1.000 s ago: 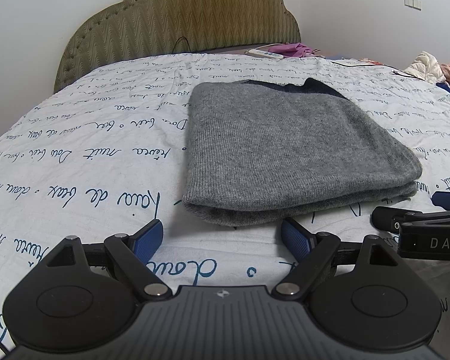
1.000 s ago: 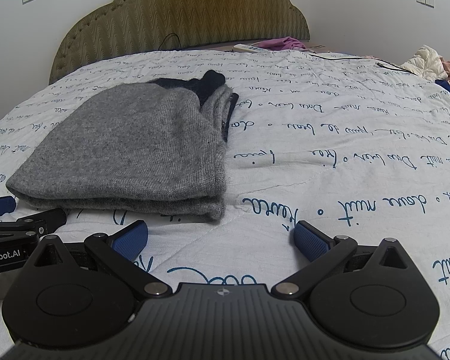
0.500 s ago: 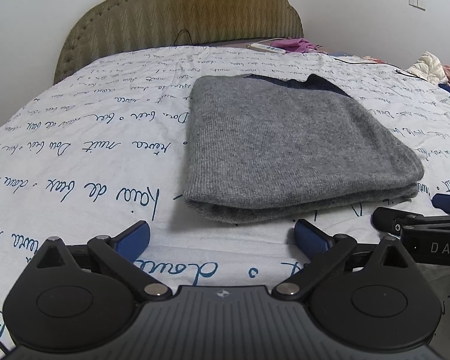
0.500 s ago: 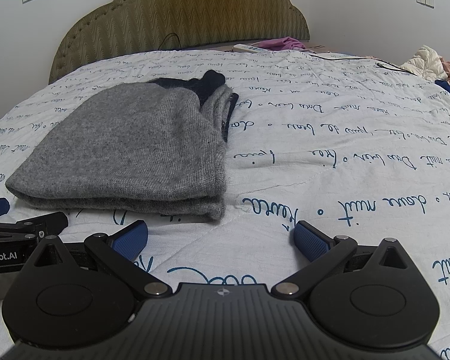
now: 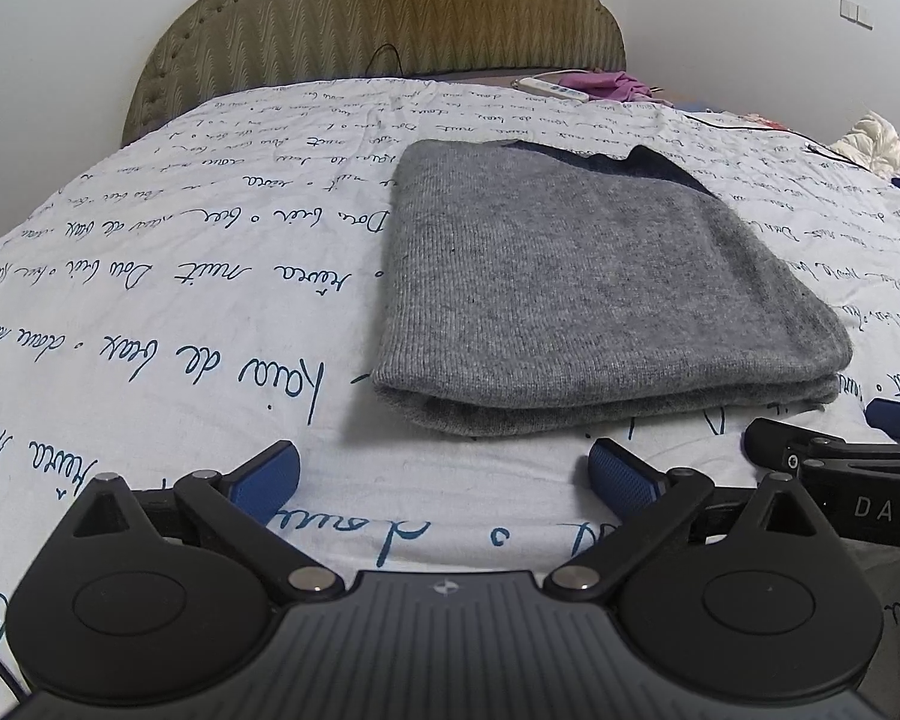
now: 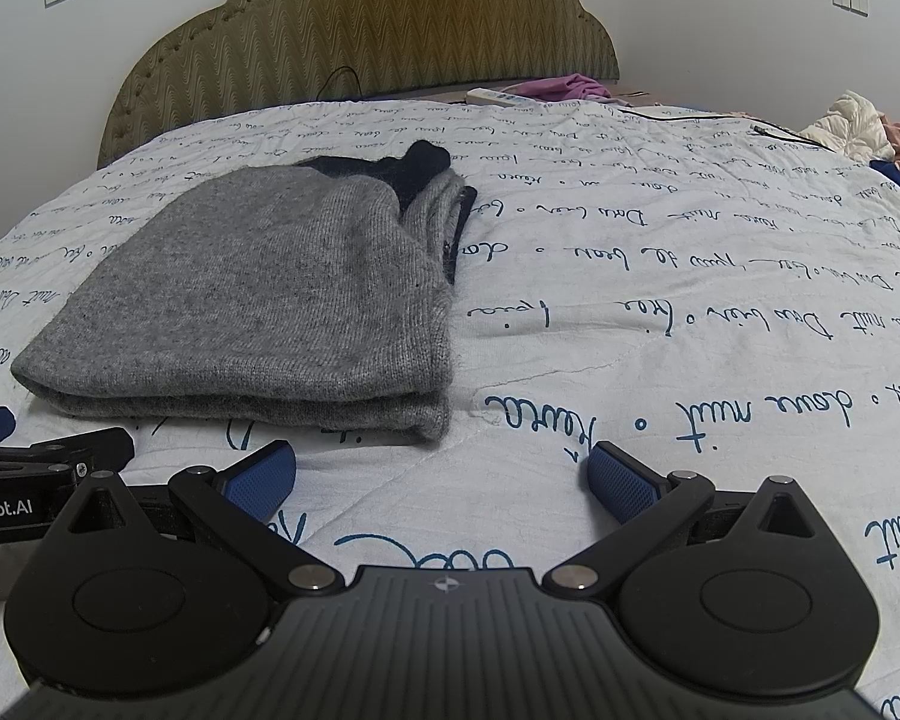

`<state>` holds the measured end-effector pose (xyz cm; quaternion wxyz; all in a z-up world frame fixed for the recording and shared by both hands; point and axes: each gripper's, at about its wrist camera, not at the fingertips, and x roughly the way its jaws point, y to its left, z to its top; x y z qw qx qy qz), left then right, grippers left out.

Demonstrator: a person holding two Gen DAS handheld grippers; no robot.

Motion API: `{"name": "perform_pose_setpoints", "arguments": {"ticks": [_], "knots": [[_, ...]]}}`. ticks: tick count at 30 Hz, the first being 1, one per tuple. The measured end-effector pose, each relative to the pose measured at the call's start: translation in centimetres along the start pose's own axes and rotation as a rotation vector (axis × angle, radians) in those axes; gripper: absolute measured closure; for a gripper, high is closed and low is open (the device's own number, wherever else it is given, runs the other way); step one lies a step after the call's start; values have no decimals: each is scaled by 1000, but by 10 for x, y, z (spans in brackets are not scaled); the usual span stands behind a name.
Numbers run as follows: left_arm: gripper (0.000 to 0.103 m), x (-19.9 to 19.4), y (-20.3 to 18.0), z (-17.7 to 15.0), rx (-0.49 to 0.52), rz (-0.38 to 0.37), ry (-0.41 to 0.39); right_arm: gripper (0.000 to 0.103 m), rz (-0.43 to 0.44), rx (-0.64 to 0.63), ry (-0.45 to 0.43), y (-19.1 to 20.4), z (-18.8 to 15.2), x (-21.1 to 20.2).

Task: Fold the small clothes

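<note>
Two hand-held grippers side by side over the bedspread (image 5: 150, 312), left gripper (image 5: 444, 471) with jaws just opened to full width, nothing between them, right gripper (image 6: 441, 474) likewise spread wide and empty, folded grey sweater (image 5: 594, 294) lying just ahead, untouched.

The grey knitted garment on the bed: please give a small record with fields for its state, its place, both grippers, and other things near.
garment: grey knitted garment with dark navy trim, folded into a stacked rectangle
place: lying flat on the white quilt with blue handwriting print
left gripper: jaws wide open, have just been opening, nothing between them, short of the garment
right gripper: jaws open, empty
background: olive padded headboard, purple cloth, white power strip
</note>
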<state>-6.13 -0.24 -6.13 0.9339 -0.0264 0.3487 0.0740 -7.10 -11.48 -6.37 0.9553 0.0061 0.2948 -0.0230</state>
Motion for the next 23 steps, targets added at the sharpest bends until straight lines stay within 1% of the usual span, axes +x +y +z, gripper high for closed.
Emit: {"name": "perform_pose_setpoints", "arguments": {"ticks": [18, 21, 23], "knots": [[0, -1, -1, -1, 18, 1, -14, 0, 0, 0, 0, 0, 0, 0], [0, -3, -2, -3, 38, 19, -16, 0, 0, 1, 0, 0, 0, 0], [0, -3, -2, -4, 33, 25, -17, 0, 0, 0, 0, 0, 0, 0]]}}
